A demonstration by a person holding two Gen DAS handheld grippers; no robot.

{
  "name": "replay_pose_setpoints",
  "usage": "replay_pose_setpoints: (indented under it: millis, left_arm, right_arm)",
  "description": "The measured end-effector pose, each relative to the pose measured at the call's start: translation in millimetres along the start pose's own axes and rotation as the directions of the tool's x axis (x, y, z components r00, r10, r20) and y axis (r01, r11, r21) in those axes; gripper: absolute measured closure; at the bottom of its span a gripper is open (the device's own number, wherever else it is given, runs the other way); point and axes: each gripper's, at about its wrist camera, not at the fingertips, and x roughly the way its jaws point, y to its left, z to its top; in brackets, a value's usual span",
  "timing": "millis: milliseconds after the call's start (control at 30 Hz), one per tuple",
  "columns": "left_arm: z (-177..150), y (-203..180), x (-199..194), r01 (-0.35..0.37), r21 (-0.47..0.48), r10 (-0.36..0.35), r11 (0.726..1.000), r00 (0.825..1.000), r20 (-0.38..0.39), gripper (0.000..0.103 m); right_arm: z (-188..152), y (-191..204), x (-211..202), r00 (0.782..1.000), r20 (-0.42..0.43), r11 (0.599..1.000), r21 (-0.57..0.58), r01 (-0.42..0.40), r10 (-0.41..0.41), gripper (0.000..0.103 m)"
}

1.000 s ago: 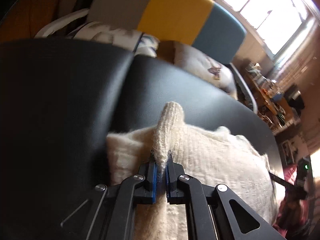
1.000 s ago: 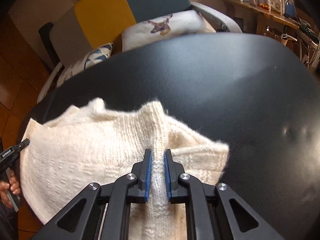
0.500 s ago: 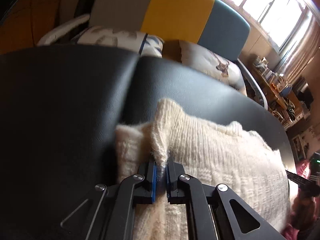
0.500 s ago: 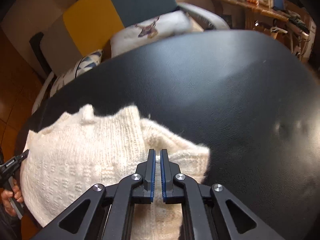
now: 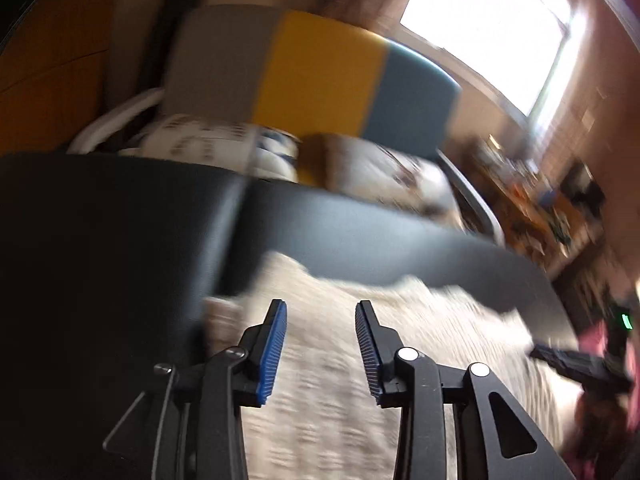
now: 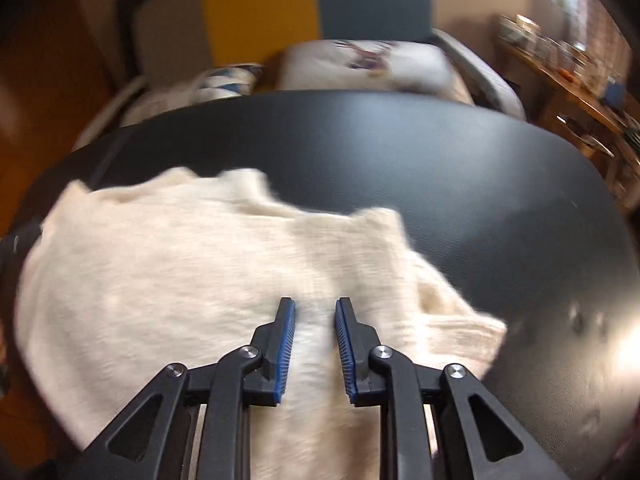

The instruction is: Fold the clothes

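Cream knit sweater lies folded on black table. Your left gripper and right gripper: jaws just opened, nothing held. Knit looks soft, limp, stretchy; pinch thick folded edge, not loose single layer.

Beyond the cream sweater I am finding the black table lying bare to its far edge; past that edge cushions are blocking passage.
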Motion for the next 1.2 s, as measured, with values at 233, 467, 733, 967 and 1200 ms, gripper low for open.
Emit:
replay_pose_setpoints:
  millis: [233,467,733,967,1200]
  left_arm:
    - [-36,-12,44,0.001,0.116,0.020,0.993,0.985,-0.173,0.066]
    - [-49,-2,24,0.048,0.092,-0.029,0.995,0.979,-0.200,0.066]
    - [-64,-28,-38,0.071,0.045,-0.069,0.996,0.996,-0.060,0.065]
    - [-93,-146,-22,0.383,0.223,-0.342,0.897,0.918,-0.200,0.065]
    - [-120,-233,2,0.463,0.391,-0.356,0.795,0.879,-0.318,0.065]
  right_arm:
    - [-26,-22,-12,0.979,-0.063,0.979,0.085,-0.188,0.193,0.079]
    - [-81,-58,-53,0.911,0.001,0.890,0.213,-0.402,0.411,0.078]
    - [-175,-74,-101,0.855,0.077,0.815,0.269,-0.513,0.513,0.073]
    - [-242,-77,-103,0.794,0.091,0.728,0.347,-0.591,0.601,0.073]
    - [-222,-74,-92,0.719,0.141,0.651,0.335,-0.681,0.680,0.070]
